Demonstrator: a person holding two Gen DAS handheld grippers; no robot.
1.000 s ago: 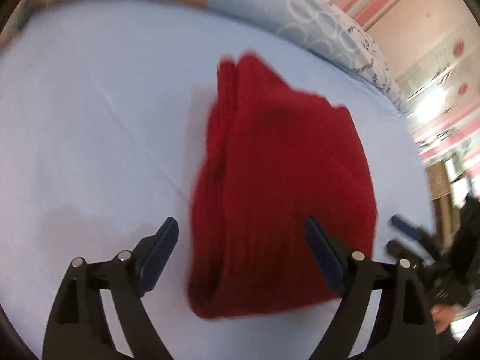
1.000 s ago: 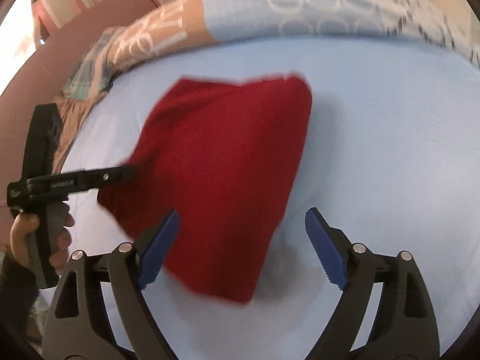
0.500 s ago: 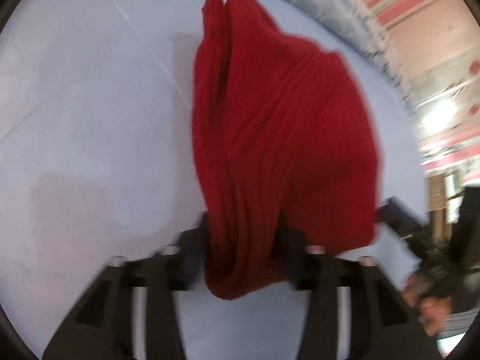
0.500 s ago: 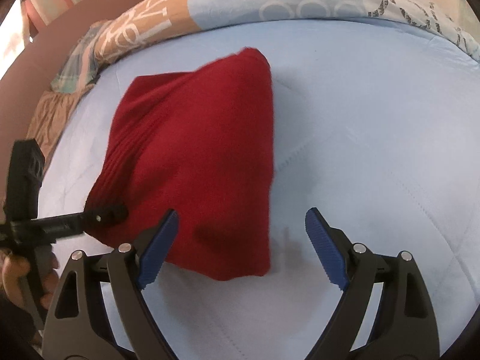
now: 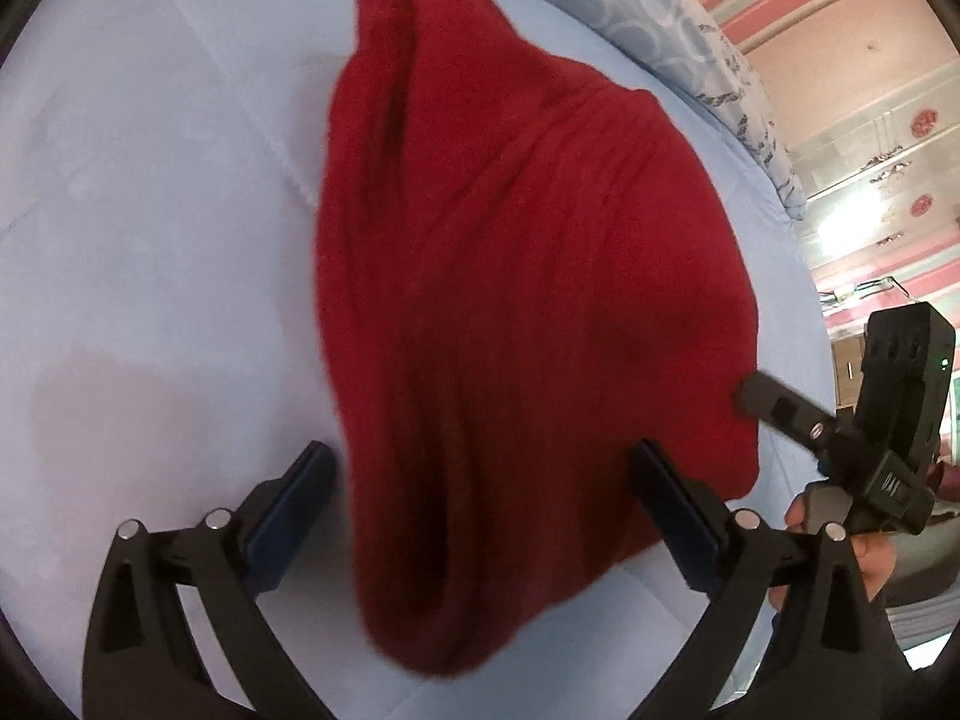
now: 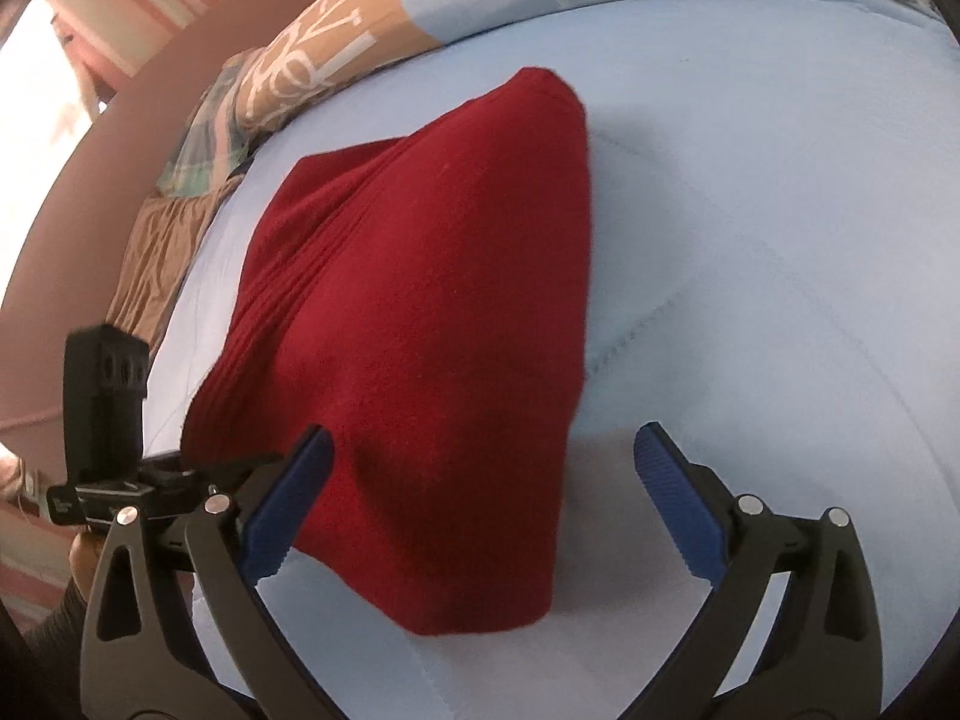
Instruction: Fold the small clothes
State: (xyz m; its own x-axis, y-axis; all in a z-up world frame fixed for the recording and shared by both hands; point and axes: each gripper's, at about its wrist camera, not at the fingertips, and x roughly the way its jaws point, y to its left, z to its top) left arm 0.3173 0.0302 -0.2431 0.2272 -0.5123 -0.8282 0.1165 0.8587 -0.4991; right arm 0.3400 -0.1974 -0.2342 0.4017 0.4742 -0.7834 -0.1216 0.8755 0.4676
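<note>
A folded red knitted garment [image 5: 510,300] lies on the light blue bed sheet [image 5: 150,210]; it also shows in the right wrist view [image 6: 432,330]. My left gripper [image 5: 480,504] is open, its blue-padded fingers standing on either side of the garment's near folded end. My right gripper [image 6: 480,492] is open over the garment's near corner, with cloth between the fingers and nothing clamped. The right gripper's body shows at the garment's right edge in the left wrist view [image 5: 870,420]. The left gripper's body shows at the lower left in the right wrist view [image 6: 120,450].
Patterned bedding [image 6: 360,30] lies bunched along the far edge of the bed, also seen in the left wrist view [image 5: 690,48]. A brownish cloth [image 6: 162,264] hangs at the bed's left side. A striped pink wall [image 5: 840,30] stands behind.
Half a second ago my left gripper was closed on the garment's near end; now its jaws are open. Both grippers have moved closer to the garment, which lies more settled on the sheet.
</note>
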